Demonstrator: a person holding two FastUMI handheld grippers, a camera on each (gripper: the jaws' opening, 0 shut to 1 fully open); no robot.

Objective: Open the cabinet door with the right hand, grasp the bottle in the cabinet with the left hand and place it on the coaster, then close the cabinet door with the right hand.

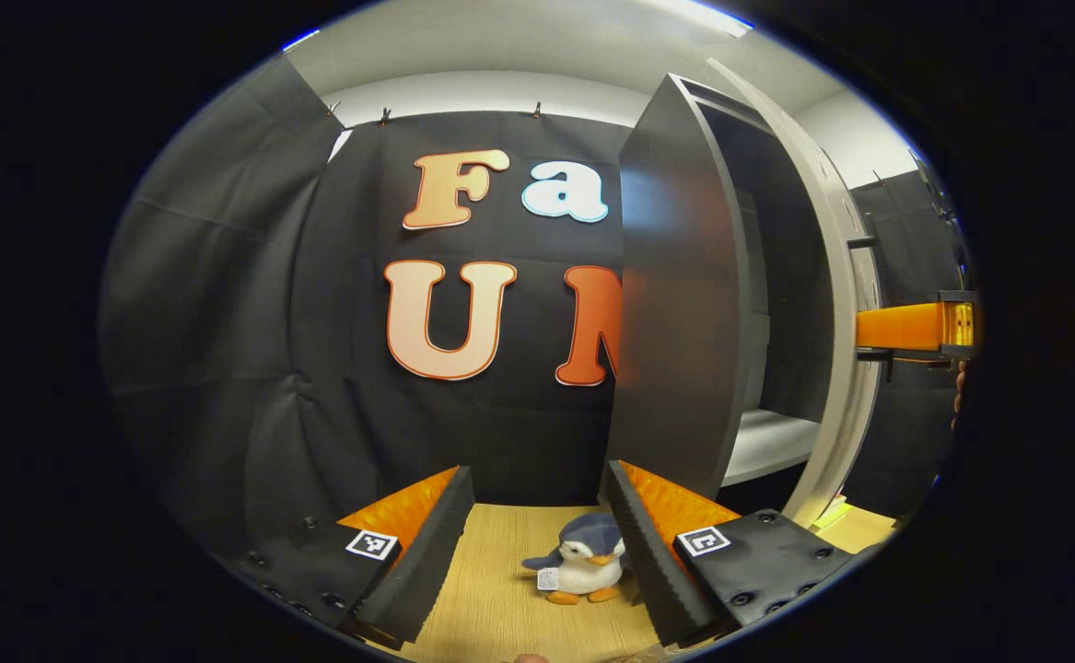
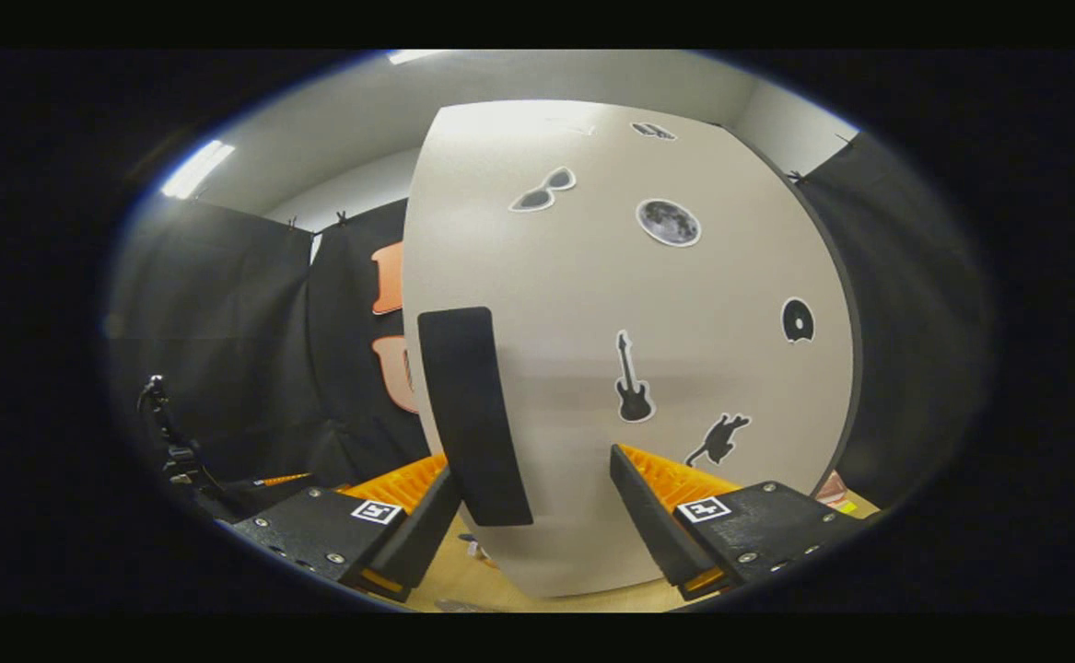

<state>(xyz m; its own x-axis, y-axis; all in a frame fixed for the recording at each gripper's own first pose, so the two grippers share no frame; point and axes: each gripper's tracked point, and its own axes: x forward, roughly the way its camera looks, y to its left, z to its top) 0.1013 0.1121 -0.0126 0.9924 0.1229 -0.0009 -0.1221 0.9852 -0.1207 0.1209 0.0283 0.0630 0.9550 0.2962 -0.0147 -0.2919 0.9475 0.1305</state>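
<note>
The cabinet [image 1: 675, 304] stands to the right in the left gripper view, its pale door [image 1: 841, 304] ajar and a white shelf [image 1: 767, 442] showing inside. My left gripper [image 1: 537, 479] is open over the wooden table, holding nothing. The right gripper [image 1: 869, 331] reaches the door's outer face from the far right, and a hand [image 1: 959, 396] shows behind it. In the right gripper view the sticker-covered door [image 2: 648, 304] is close ahead. My right gripper [image 2: 532, 470] is open, with the lower end of the black vertical handle [image 2: 474, 414] between its fingers, nearer the left one.
A plush penguin [image 1: 583, 566] sits on the wooden table [image 1: 500, 608] just beyond the left gripper's fingers. Black cloth walls close the booth behind and at the sides. A dark stand with cables [image 2: 169, 433] is at the far left of the right gripper view.
</note>
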